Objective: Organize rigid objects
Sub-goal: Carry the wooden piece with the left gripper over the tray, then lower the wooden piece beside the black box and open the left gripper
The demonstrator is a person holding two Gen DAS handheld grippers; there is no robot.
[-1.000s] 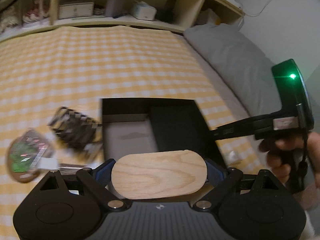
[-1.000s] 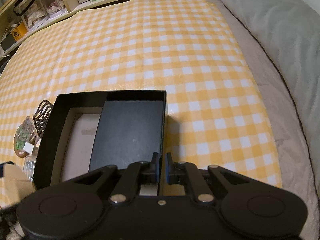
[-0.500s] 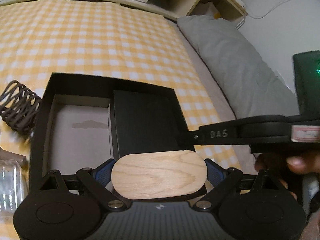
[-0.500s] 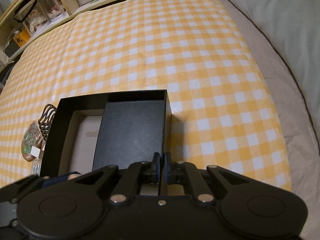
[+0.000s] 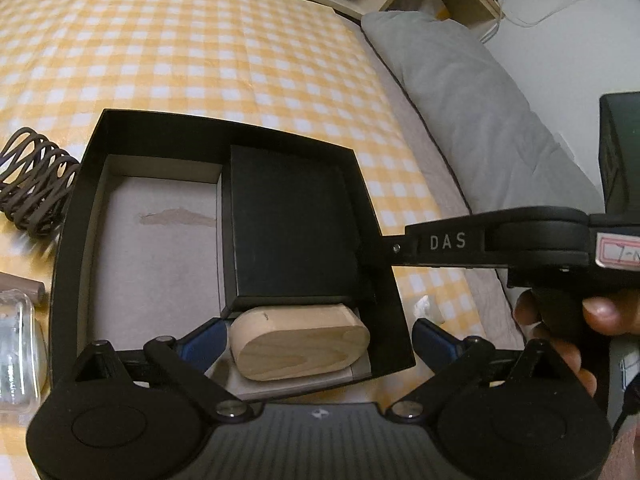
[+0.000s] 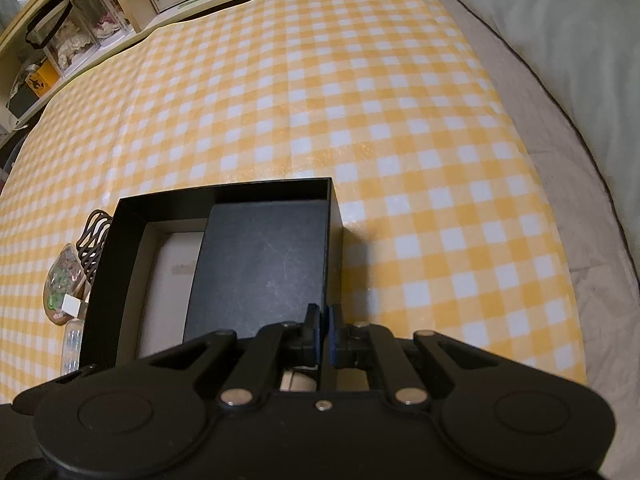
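An open black storage box (image 5: pixel 92 152) lies on the yellow checked cloth; it also shows in the right wrist view (image 6: pixel 100 288). Inside it on the right lies a flat black box (image 5: pixel 292 224). An oval wooden block (image 5: pixel 300 342) rests in the box's near right corner, in front of the flat box. My left gripper (image 5: pixel 316 340) is open, its blue-padded fingers (image 5: pixel 202 342) spread on either side of the block and apart from it. My right gripper (image 6: pixel 323 330) is shut on the storage box's right wall.
A dark coiled wire holder (image 5: pixel 34 184) lies left of the box. A clear plastic container (image 5: pixel 16 356) and a round patterned item (image 6: pixel 64 284) lie near the front left. A grey pillow (image 5: pixel 480 92) lies on the right. Shelves (image 6: pixel 100 12) stand at the back.
My left gripper has opened and let go of the wooden block, which now lies in the box's near right corner. My right gripper has stayed clamped on the box wall.
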